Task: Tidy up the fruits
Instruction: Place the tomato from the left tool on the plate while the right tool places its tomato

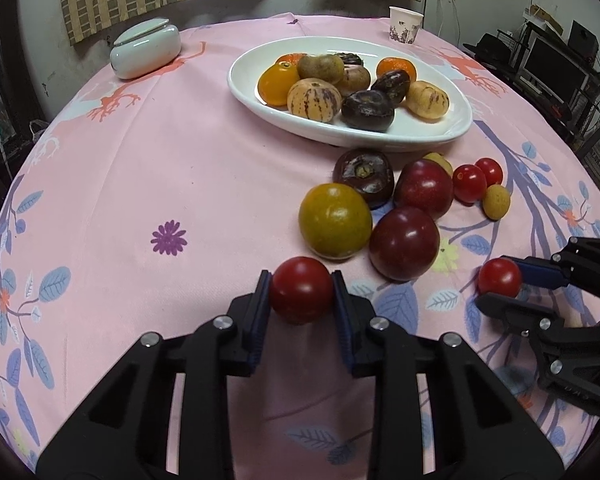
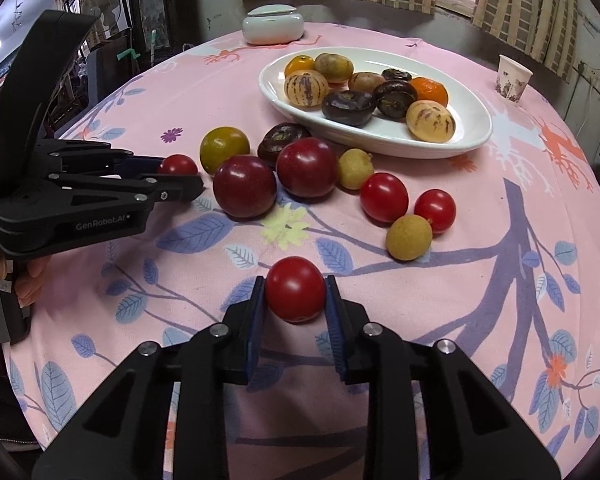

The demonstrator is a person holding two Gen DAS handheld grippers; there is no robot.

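Note:
My left gripper [image 1: 301,296] is shut on a red cherry tomato [image 1: 301,295], close over the pink tablecloth; it also shows in the right wrist view [image 2: 178,168]. My right gripper [image 2: 295,295] is shut on another red cherry tomato [image 2: 295,294], and it shows at the right of the left wrist view [image 1: 500,285]. A white oval plate [image 1: 432,130] holds several fruits. Loose fruits lie in front of the plate: a green-orange citrus [image 1: 335,221], two dark red plums [image 1: 404,243], a dark purple fruit [image 1: 363,174], two cherry tomatoes [image 1: 469,183] and two longans [image 1: 496,201].
A white lidded ceramic jar [image 1: 145,48] stands at the far left of the table. A paper cup [image 1: 405,25] stands at the far right behind the plate [image 2: 480,128]. Curtains and a wall are behind the round table.

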